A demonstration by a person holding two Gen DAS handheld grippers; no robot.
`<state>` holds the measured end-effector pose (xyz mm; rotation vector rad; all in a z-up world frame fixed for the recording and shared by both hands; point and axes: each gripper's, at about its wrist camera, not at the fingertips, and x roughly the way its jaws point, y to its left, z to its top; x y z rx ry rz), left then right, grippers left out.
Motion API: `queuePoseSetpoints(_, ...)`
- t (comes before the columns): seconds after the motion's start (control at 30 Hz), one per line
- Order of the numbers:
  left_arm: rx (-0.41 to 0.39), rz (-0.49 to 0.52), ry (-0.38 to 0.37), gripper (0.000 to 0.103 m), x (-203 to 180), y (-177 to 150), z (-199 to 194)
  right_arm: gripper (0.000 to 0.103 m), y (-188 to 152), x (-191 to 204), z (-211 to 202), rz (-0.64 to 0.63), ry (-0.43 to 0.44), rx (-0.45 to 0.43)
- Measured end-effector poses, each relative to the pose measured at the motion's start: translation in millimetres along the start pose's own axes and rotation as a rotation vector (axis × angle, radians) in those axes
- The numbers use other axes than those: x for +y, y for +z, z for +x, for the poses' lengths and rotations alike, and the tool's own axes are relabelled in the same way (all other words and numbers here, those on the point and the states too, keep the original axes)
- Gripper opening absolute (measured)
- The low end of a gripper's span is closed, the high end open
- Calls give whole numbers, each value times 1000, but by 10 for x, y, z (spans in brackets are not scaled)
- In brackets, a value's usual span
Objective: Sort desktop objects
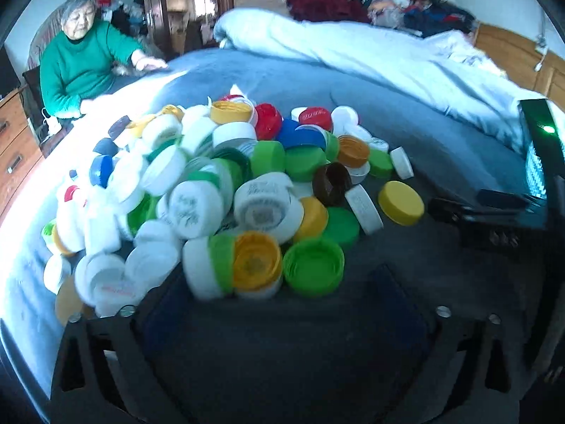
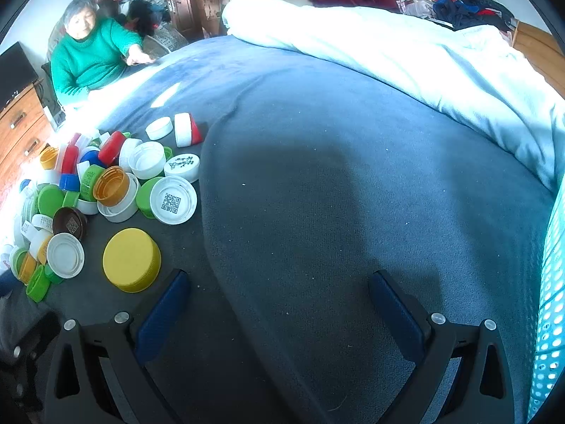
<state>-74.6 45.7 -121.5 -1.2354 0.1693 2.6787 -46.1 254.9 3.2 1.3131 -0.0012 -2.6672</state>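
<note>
A heap of several plastic bottle caps (image 1: 219,190), white, green, yellow, red, blue and brown, lies on a blue-grey bedspread (image 1: 441,148). My left gripper (image 1: 282,282) is open, its blue pads low before the near edge of the heap, by a green cap (image 1: 313,266) and an orange cap (image 1: 256,261). My right gripper (image 2: 279,282) is open and empty over bare bedspread (image 2: 335,176). The heap (image 2: 106,190) lies to its left. A large yellow cap (image 2: 131,259) sits just beyond its left fingertip (image 2: 173,293). The right gripper's dark body (image 1: 501,215) shows at the right of the left wrist view.
A person in a green sweater (image 2: 91,60) sits at the bed's far left edge, hand on the bedspread. A white duvet (image 2: 423,60) is bunched along the far right. A turquoise perforated basket (image 2: 551,300) stands at the right edge. A wooden dresser (image 2: 21,130) is at left.
</note>
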Motion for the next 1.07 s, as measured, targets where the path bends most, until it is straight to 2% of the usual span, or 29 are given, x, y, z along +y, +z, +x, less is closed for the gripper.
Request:
queuePoseSetpoints(0.23, 7, 1, 5, 102, 31, -58, 3, 103, -15, 5, -9, 0, 1, -1)
queuePoseSetpoints(0.5, 12, -4, -42, 102, 51, -46, 23, 103, -14, 7, -11, 0, 1, -1)
queuePoseSetpoints(1.07, 10, 9, -25, 102, -9, -17, 52, 103, -16, 9, -14, 0, 1, -1)
